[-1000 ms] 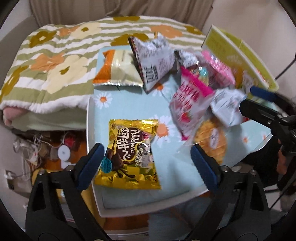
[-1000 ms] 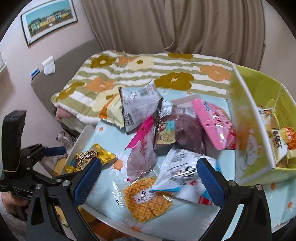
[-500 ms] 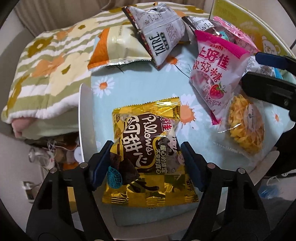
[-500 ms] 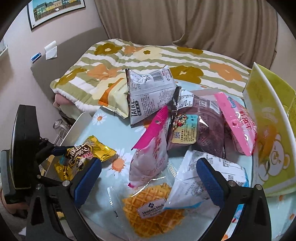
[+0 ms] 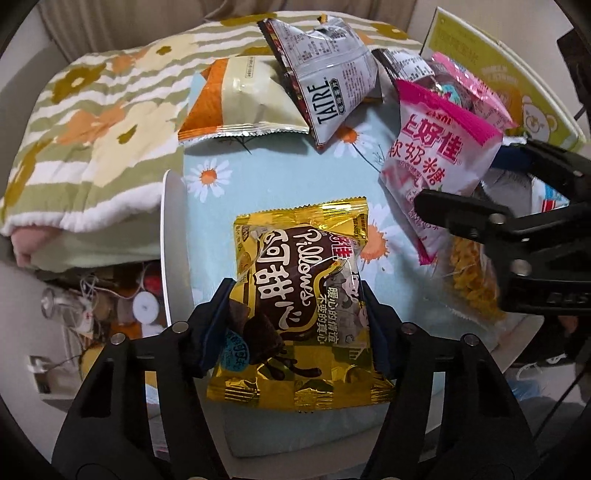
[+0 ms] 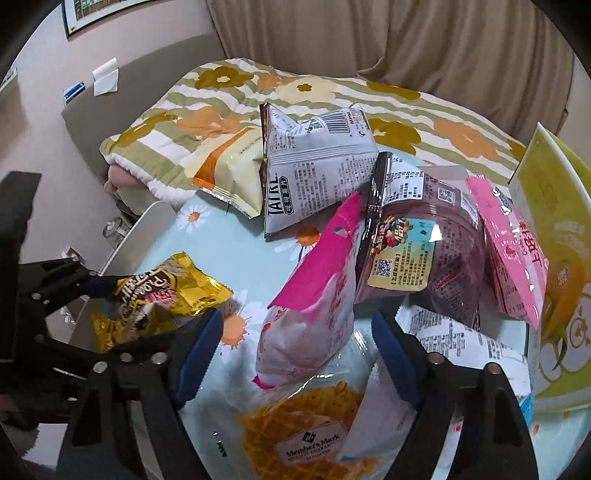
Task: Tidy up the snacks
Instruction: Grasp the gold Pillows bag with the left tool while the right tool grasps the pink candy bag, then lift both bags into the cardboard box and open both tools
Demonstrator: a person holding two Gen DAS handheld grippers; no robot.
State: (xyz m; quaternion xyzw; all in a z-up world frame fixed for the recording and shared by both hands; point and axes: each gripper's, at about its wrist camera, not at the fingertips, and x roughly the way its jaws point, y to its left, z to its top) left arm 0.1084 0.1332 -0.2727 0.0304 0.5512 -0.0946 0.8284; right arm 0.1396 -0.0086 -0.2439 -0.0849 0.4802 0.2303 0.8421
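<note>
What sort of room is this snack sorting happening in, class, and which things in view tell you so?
Most likely a bedroom at home. A green-striped flowered quilt lies on a bed just behind the small table with the daisy-print blue cloth, beige curtains hang behind, and a framed picture hangs on the wall.

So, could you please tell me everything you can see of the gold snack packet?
The gold snack packet is a shiny foil pillow bag with crimped ends, a brown panel reading "Pillows" and pictured chocolate pieces. It lies face up near the edge of the daisy-print tablecloth, apart from the other snacks. The left gripper has just been closing and its blue pads press both sides, crumpling the foil.
</note>
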